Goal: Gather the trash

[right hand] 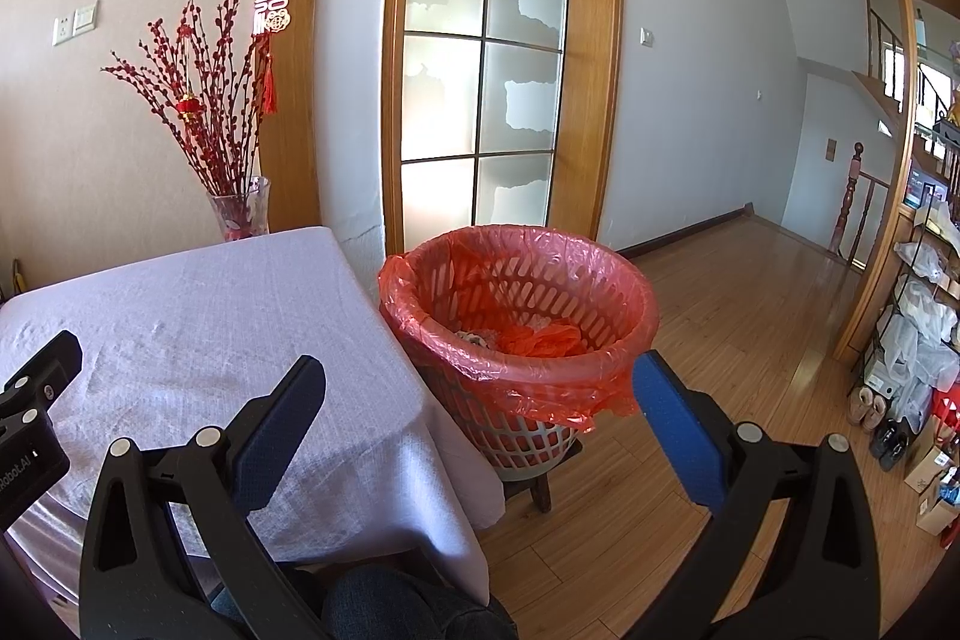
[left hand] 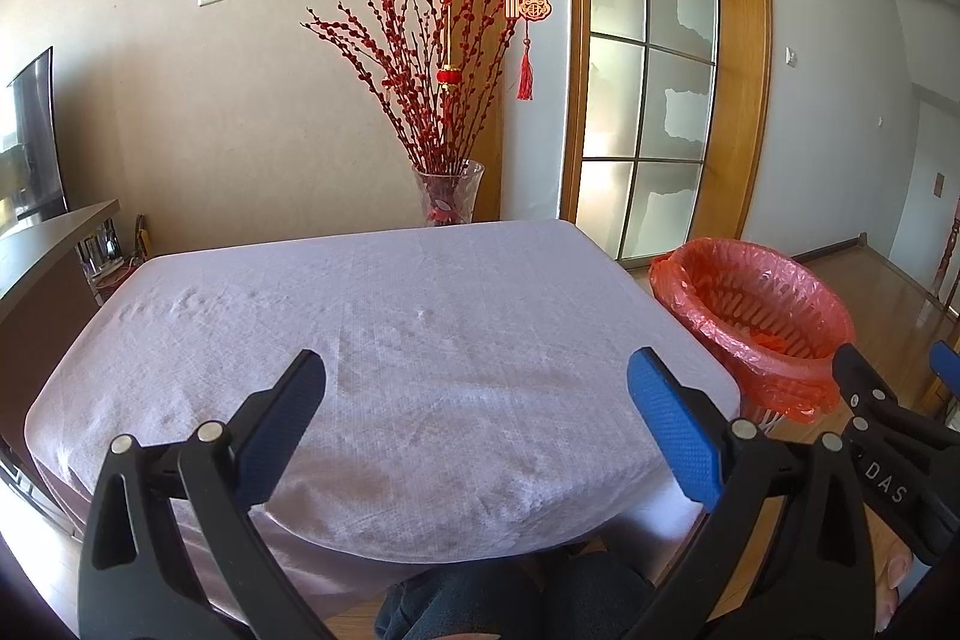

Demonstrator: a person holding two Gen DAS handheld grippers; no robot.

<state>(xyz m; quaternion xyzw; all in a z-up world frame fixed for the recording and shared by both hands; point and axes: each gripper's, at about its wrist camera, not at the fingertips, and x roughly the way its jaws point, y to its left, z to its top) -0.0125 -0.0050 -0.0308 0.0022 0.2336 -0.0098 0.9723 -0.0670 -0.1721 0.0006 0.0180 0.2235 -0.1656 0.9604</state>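
Red plastic lines the waste basket (right hand: 521, 334) standing just beside the cloth-covered table (left hand: 384, 340), ahead of the right gripper (right hand: 480, 382), crumpled trash (right hand: 528, 337) inside. Both the right and the left gripper (left hand: 477, 382) are spread wide, holding nothing.

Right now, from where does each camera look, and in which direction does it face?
Left wrist: sits on the left gripper, faces the cloth-covered table; open fingers and knees show.
Right wrist: sits on the right gripper, faces the red-lined trash basket beside the table; open fingers and a knee show.
Shared: table, basket, vase of red branches, glass door, each other's gripper.
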